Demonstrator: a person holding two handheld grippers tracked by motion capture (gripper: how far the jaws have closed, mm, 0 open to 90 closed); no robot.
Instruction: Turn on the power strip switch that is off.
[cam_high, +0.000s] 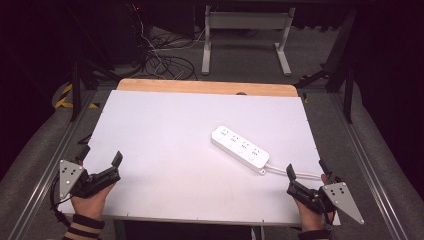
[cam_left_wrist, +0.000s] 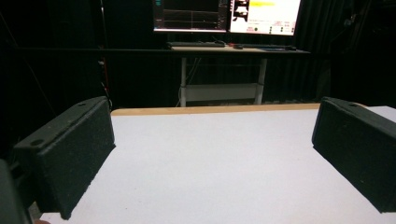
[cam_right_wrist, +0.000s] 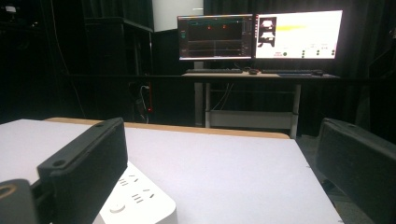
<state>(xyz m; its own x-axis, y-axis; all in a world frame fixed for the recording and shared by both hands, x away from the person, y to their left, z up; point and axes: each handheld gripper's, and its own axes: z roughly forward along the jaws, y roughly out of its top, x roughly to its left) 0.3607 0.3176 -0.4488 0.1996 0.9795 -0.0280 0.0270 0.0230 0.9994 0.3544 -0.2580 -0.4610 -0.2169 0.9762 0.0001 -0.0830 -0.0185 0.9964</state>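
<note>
A white power strip (cam_high: 240, 148) lies at an angle on the white tabletop (cam_high: 165, 165), right of the middle. Its white cord (cam_high: 277, 169) runs off toward the right edge. My left gripper (cam_high: 100, 156) rests at the near left corner, held in a hand with a striped sleeve. Its jaws stand wide apart with only bare table between them (cam_left_wrist: 212, 158). My right gripper (cam_high: 306, 169) sits at the near right corner, just behind the cord, open and empty (cam_right_wrist: 219, 168). The end of the power strip (cam_right_wrist: 140, 200) shows beside its left jaw.
A wooden strip (cam_high: 205, 86) borders the table's far edge. Beyond it stand a white desk frame (cam_high: 245, 35) and tangled cables on the floor (cam_high: 165, 60). A desk with two lit monitors (cam_right_wrist: 259, 35) faces the table. Metal rails (cam_high: 370, 165) run along both sides.
</note>
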